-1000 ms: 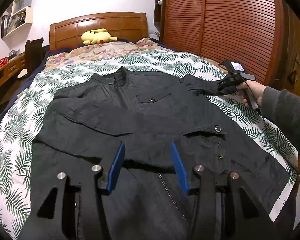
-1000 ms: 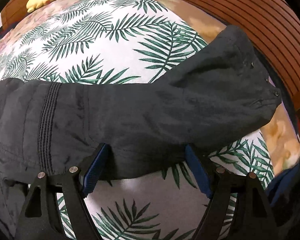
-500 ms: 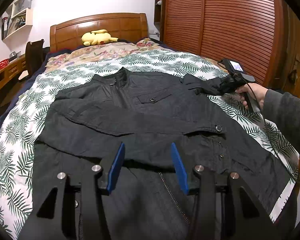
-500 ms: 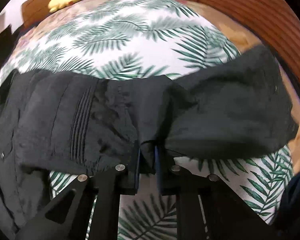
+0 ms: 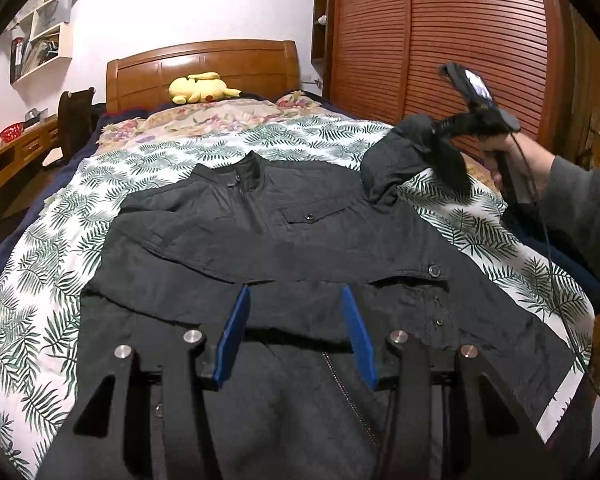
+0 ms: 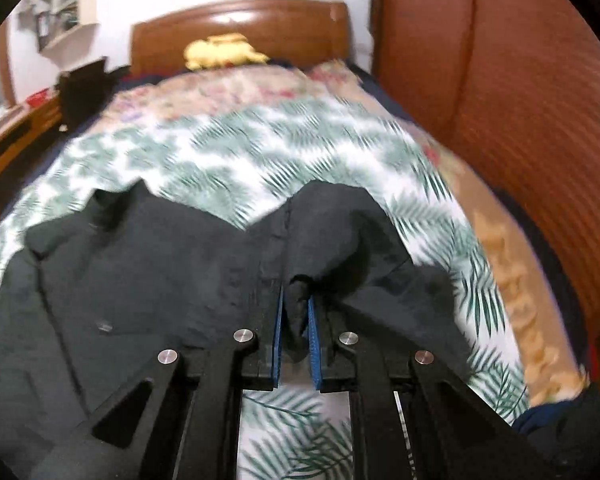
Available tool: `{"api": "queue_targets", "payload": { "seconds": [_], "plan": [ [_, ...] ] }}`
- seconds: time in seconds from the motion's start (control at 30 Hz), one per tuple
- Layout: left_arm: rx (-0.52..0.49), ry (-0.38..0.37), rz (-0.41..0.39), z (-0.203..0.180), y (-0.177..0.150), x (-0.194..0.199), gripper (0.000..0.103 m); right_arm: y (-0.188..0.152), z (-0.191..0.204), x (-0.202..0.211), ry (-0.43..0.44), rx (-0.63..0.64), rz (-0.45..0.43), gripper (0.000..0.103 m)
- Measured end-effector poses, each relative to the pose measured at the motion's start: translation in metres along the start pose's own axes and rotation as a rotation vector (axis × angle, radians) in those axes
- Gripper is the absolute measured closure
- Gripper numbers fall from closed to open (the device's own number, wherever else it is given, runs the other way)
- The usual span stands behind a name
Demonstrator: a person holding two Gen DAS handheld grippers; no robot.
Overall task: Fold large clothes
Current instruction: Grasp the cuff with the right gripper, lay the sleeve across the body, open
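In the left wrist view the black jacket lies flat on the bed, collar toward the headboard at frame top, the left tool released above its hem, while at upper right the right tool lifts its sleeve; in the right wrist view (blurred) that tool is clenched on the sleeve's cloth, jacket body lower left.

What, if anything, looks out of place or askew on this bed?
One sleeve of the black jacket is off the bed, bunched and pinched in the right tool; that is the fold under way. Otherwise nothing stands out.
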State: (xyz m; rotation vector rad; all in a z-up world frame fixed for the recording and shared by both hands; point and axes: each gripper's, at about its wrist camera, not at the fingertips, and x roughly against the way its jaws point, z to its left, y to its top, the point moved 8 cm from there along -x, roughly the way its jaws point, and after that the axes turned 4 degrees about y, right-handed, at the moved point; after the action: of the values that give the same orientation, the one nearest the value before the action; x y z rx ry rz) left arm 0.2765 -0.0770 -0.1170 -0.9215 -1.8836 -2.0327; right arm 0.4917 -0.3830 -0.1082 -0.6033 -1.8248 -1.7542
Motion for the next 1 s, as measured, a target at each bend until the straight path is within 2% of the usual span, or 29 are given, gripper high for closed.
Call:
{"api": "queue_targets", "payload": {
  "seconds": [0.2,0.33,0.4,0.5,0.67,0.77,0.93,1.0],
  "plan": [
    [0.016,0.011,-0.011,0.008,0.001,0.008,0.056,0.015,0.081,0.020,0.085,0.133,-0.049,0.094],
    [0.023,0.016,-0.025,0.012,0.003,0.013,0.056,0.006,0.140,0.031,0.157,0.214,-0.079,0.094],
    [0.027,0.013,-0.031,0.013,0.004,0.014,0.056,-0.008,0.171,0.029,0.207,0.254,-0.057,0.094],
    [0.028,0.016,-0.031,0.014,0.004,0.015,0.056,-0.030,0.194,0.016,0.240,0.287,-0.002,0.094],
    [0.037,0.017,-0.037,0.018,0.004,0.018,0.056,-0.065,0.208,-0.005,0.280,0.280,0.088,0.092],
    [0.039,0.013,-0.041,0.018,0.005,0.018,0.056,-0.081,0.213,-0.013,0.268,0.288,0.128,0.092],
    [0.034,0.016,-0.035,0.018,0.005,0.016,0.056,-0.089,0.218,-0.013,0.290,0.267,0.142,0.088],
    [0.034,0.017,-0.034,0.018,0.005,0.015,0.056,-0.089,0.221,-0.010,0.312,0.256,0.143,0.081]
  ]
}}
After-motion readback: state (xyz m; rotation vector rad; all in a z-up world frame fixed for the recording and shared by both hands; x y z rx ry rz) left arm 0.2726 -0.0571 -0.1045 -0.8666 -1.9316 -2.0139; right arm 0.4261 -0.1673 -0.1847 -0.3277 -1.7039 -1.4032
